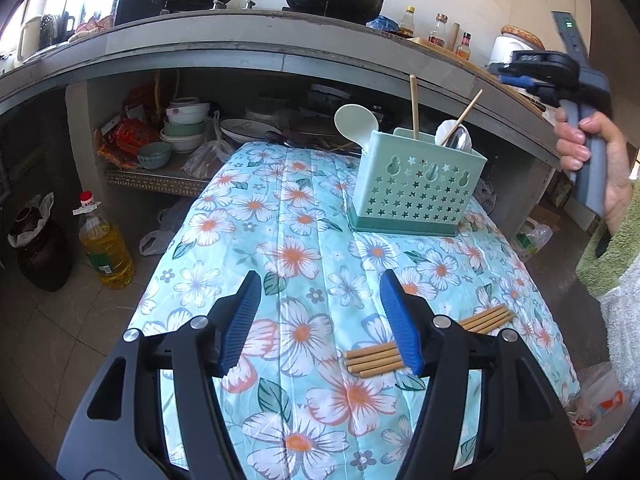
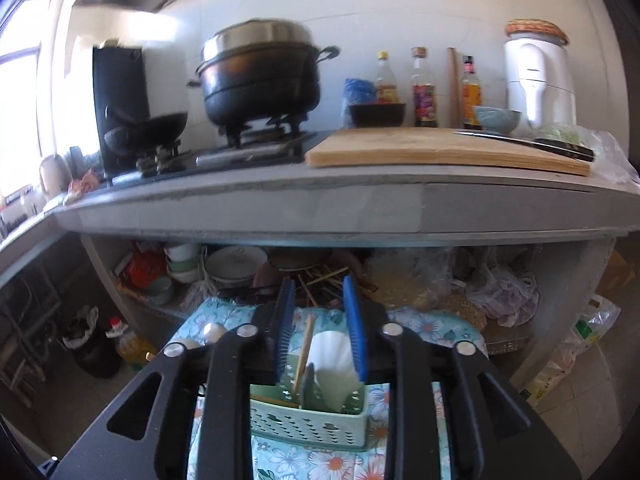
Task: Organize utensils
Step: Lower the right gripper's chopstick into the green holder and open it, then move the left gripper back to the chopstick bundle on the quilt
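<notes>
A mint green utensil holder (image 1: 416, 184) with star cutouts stands on the floral cloth (image 1: 304, 240) at the far right. It holds two chopsticks, a pale spoon (image 1: 356, 122) and a metal spoon. A bundle of bamboo chopsticks (image 1: 376, 360) lies on the cloth, partly hidden behind the right finger of my left gripper (image 1: 320, 316). That gripper is open, empty and above the cloth. My right gripper (image 2: 320, 320) is open and empty, raised above the holder (image 2: 308, 420). It also shows in the left wrist view (image 1: 516, 72), held high at the right.
A grey counter (image 2: 360, 204) runs behind the table with pots (image 2: 264, 76), bottles and a cutting board (image 2: 440, 152) with a knife. Bowls and plates (image 1: 184, 128) sit on the shelf beneath. An oil bottle (image 1: 106, 248) and a dark jar stand on the floor at the left.
</notes>
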Available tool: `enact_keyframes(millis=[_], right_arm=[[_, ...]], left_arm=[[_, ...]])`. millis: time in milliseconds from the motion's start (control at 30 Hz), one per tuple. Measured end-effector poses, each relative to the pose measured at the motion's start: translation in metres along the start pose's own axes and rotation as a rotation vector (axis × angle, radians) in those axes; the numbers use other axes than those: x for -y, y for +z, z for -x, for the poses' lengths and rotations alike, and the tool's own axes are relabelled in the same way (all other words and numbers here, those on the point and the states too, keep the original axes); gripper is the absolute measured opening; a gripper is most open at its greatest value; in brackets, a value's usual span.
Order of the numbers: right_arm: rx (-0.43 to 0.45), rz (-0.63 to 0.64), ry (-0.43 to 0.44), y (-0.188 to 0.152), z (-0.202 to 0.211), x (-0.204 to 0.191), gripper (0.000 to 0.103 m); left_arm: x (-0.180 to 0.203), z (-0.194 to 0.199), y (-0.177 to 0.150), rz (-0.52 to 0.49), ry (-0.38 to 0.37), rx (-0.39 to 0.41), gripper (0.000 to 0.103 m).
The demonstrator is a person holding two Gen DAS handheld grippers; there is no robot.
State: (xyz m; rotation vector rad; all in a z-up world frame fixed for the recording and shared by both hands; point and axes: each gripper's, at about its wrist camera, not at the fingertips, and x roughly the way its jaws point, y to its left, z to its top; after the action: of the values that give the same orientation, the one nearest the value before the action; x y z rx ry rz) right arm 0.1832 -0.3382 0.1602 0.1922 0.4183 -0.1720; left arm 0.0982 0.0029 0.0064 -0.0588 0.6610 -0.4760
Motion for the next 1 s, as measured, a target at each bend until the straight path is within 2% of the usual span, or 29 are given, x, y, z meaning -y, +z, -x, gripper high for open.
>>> enact_keyframes(millis=[167, 300, 367, 467, 567, 700, 833, 933, 1000], right_arm=[[0.055, -0.077, 0.009, -0.004, 0.042, 0.033, 0.035], [0.021, -0.137, 0.047, -0.025, 0.069, 0.054, 0.040], [-0.032, -0.163, 0.069, -0.041, 0.072, 0.060, 0.046], [-0.163, -0.211, 0.106, -0.079, 0.068, 0.065, 0.050], [-0.349, -0.288, 0.121, -0.134, 0.052, 0.069, 0.050], [-0.512, -0.391, 0.098, -0.198, 0.041, 0.076, 0.050], [-0.582, -0.499, 0.091, -0.239, 0.040, 0.086, 0.050], [-0.599, -0.552, 0.093, -0.255, 0.044, 0.091, 0.050], [-0.609, -0.565, 0.094, -0.259, 0.043, 0.094, 0.050]], left_arm=[[0.006, -0.007, -0.001, -0.008, -0.017, -0.013, 0.058], [0.014, -0.013, -0.001, -0.028, -0.039, -0.029, 0.058], [0.019, -0.015, -0.002, -0.040, -0.051, -0.035, 0.058], [0.030, -0.019, -0.004, -0.081, -0.081, -0.044, 0.058], [0.042, -0.023, -0.007, -0.126, -0.117, -0.065, 0.058], [0.067, -0.031, -0.016, -0.208, -0.165, -0.105, 0.058], [0.098, -0.038, -0.032, -0.335, -0.187, -0.139, 0.058], [0.124, -0.048, -0.050, -0.478, -0.135, -0.154, 0.057], [0.139, -0.052, -0.062, -0.590, -0.105, -0.152, 0.053]])
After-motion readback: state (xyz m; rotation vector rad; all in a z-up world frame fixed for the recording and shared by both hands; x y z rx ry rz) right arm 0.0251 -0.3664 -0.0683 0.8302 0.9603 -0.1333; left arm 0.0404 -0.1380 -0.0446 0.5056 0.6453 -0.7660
